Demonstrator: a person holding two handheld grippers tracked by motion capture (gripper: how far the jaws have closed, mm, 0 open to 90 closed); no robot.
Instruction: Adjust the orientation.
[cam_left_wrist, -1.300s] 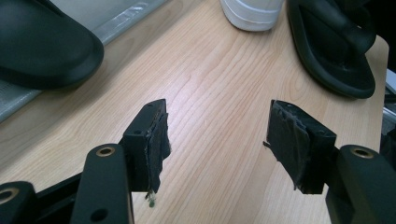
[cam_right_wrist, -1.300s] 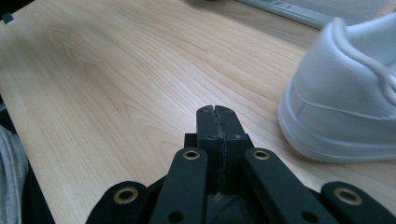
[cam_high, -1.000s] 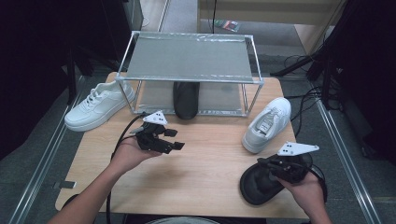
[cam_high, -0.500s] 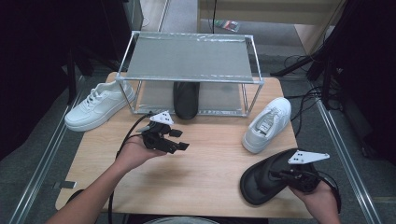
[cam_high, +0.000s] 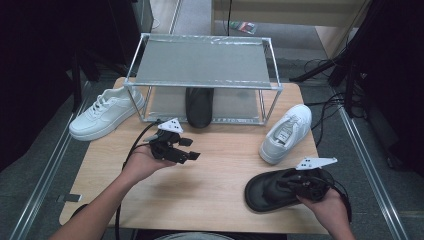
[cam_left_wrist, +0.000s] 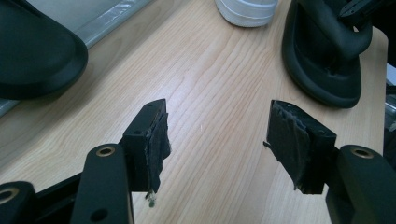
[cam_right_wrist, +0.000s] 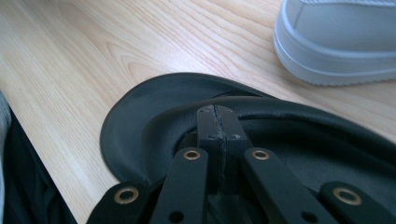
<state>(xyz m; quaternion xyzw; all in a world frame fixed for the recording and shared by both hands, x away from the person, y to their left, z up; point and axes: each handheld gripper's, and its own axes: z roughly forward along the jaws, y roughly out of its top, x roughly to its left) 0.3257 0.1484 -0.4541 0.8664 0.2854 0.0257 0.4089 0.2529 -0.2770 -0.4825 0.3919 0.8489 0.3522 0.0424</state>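
Right gripper, jaws pressed together inside the black slipper at lower right of the high view, seems about to open and grip its strap for lifting.

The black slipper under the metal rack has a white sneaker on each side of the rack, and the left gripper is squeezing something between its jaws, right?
Not quite. The left gripper squeezes nothing: the left gripper view shows its jaws apart over bare table. The rest holds: in the high view the black slipper lies under the metal rack, with one white sneaker on its left and another white sneaker on its right.
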